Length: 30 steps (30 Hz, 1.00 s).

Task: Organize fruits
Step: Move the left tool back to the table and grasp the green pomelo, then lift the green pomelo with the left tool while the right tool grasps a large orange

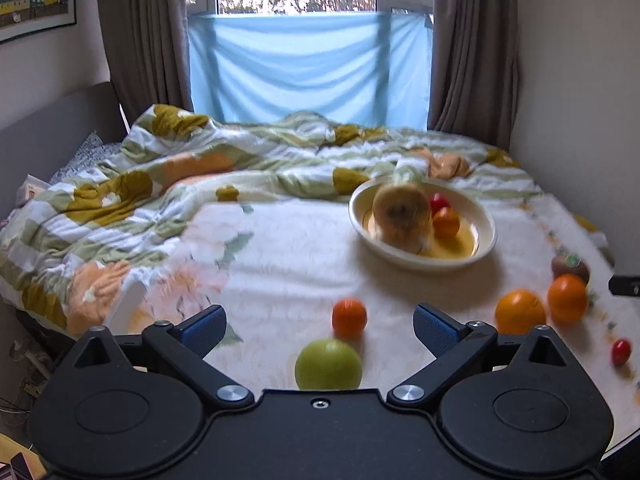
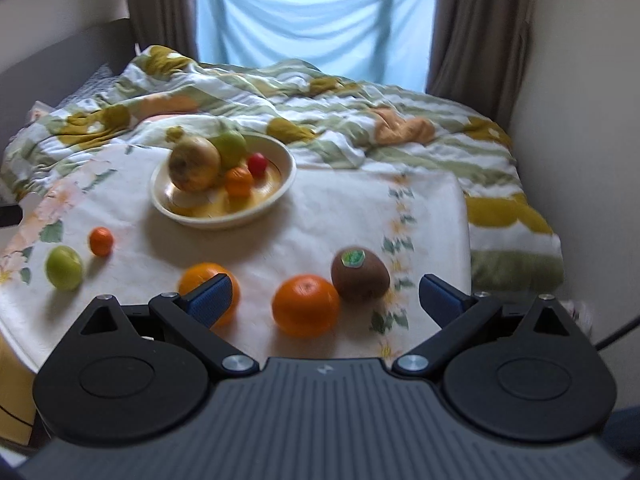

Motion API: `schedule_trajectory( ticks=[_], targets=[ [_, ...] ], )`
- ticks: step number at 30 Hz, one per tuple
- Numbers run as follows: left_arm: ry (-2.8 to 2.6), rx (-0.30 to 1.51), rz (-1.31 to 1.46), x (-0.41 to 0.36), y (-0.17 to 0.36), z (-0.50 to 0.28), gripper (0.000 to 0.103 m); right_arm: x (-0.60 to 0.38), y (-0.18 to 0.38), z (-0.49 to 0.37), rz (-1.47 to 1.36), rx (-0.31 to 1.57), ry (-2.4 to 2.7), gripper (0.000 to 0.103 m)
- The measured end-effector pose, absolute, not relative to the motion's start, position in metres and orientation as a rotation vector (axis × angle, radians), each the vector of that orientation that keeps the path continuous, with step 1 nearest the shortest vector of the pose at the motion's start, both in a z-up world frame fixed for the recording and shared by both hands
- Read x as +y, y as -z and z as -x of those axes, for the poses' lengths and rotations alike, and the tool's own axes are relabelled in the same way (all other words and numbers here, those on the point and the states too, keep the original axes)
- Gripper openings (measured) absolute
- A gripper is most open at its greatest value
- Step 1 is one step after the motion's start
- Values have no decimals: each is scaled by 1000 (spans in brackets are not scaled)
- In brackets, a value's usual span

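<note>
Left tongs (image 1: 318,330) spread wide and empty, hovering low over the cloth (image 1: 280,264) on the bed. Framed between the blue pads (image 1: 202,330): a green apple (image 1: 328,365) nearest, a small mandarin (image 1: 349,317) just beyond it, neither touched.

Right tongs (image 2: 325,298) likewise apart, gripping nothing, poised above an orange (image 2: 306,306) with a kiwi (image 2: 360,274) touching or just beside it. Second orange (image 2: 208,290) partly hidden behind the left pad (image 2: 211,299).

Farther out, toward the quilt (image 2: 360,120): bowl (image 2: 280,196) already loaded with a big brownish fruit (image 2: 194,164), another green one (image 2: 230,146), a small orange piece (image 2: 239,181) and a red one (image 2: 257,165). One more red fruit (image 1: 621,352) loose at the right edge of the left view.

Judged on handling: apple firm, smooth, fairly heavy, apt to roll on soft bedding; best pinched across its widest girth, pads level with the middle. Oranges firm with a pebbled skin, likely a surer grip, same equator hold. Kiwi softer, easily bruised; best taken lightly across its short axis. Small red fruit probably delicate and slippery, needing the gentlest squeeze. Soft mattress likely to give under any downward press, so better closed from the sides than pushed from above
</note>
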<state>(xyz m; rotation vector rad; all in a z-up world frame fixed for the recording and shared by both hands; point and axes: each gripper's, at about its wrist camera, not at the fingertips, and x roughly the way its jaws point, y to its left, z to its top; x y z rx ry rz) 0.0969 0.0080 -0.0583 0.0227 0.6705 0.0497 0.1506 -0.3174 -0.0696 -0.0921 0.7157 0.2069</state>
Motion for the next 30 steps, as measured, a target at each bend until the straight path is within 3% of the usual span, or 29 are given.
schedule_trajectory(
  ticks=[6, 10, 16, 30],
  targets=[
    [-28, 743, -40, 9, 102, -107, 83, -322, 109, -160, 35, 753, -157, 103],
    [-13, 777, -56, 11, 117, -111, 79, -322, 127, -164, 8, 769, -138, 103],
    [27, 785, -33, 16, 119, -115, 57, -319, 136, -169, -1, 783, -142, 103],
    [42, 791, -43, 16, 117, -110, 57, -309, 142, -183, -37, 806, -162, 100]
  ],
)
